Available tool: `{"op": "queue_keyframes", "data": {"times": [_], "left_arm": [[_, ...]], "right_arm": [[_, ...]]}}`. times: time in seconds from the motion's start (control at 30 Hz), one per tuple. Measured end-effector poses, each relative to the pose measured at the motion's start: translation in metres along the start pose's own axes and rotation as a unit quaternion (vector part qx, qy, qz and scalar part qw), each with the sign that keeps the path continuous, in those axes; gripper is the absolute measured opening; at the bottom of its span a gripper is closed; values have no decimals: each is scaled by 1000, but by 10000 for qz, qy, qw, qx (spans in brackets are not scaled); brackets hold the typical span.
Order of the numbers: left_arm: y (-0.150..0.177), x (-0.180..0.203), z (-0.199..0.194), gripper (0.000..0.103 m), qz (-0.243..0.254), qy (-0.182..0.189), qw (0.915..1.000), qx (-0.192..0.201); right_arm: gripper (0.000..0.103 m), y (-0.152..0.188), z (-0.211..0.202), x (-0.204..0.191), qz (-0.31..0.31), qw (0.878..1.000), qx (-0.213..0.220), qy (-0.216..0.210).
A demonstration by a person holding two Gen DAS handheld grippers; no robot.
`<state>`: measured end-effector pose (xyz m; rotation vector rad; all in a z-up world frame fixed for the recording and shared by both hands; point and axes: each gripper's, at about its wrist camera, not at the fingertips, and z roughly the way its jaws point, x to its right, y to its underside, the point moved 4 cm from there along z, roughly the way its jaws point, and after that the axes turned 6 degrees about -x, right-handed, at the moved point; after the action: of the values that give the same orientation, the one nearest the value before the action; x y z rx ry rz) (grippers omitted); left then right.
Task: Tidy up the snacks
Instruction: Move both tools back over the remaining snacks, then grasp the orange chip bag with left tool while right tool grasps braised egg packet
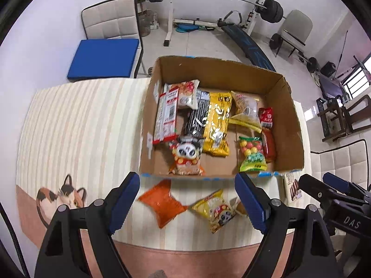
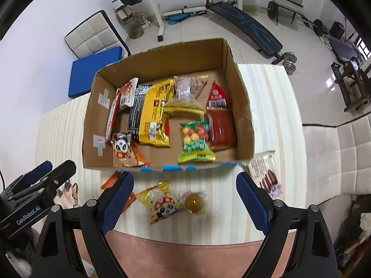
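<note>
An open cardboard box (image 1: 287,115) (image 2: 243,106) on the striped table holds several snack packs, among them a long yellow pack (image 1: 216,122) (image 2: 154,115) and a green candy bag (image 1: 252,154) (image 2: 196,142). In front of the box lie an orange pack (image 1: 163,202) (image 2: 111,180), a yellow panda pack (image 1: 216,209) (image 2: 161,202), a round wrapped sweet (image 2: 194,202) and a white-brown wafer pack (image 1: 293,188) (image 2: 265,172). My left gripper (image 1: 187,205) is open and empty above the orange and yellow packs. My right gripper (image 2: 184,205) is open and empty above the panda pack and sweet.
The striped tablecloth (image 1: 81,127) with a cat print (image 1: 62,195) covers the table. A chair with a blue cushion (image 1: 104,55) stands behind it at the left. Weight bench gear (image 1: 208,11) fills the room behind. A white padded chair (image 2: 336,153) stands at the right.
</note>
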<state>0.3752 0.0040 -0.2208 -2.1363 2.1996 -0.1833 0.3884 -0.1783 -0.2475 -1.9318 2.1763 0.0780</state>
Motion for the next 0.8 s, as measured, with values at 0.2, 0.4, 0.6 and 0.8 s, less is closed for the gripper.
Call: {"op": "queue_keyframes", "data": {"times": [0.2,0.4,0.6,0.8], "left_arm": [[33,-14,23,84,-134,-379,9990,-172],[53,-35,77,84,-588,-17,9945,-870],[67,-56,138,84,-1346,528,9751,-1684],[74,-70,174,84,-1857,828,9573,-2057]], "right_arm": [[92,33,26,14,189,9992,-344,-78],[92,59,73,29,447,9958,-792,-125],[92,70,122,39,706,9906,-1152,-212],[92,74,161,42,913,9854,-1417,-229]]}}
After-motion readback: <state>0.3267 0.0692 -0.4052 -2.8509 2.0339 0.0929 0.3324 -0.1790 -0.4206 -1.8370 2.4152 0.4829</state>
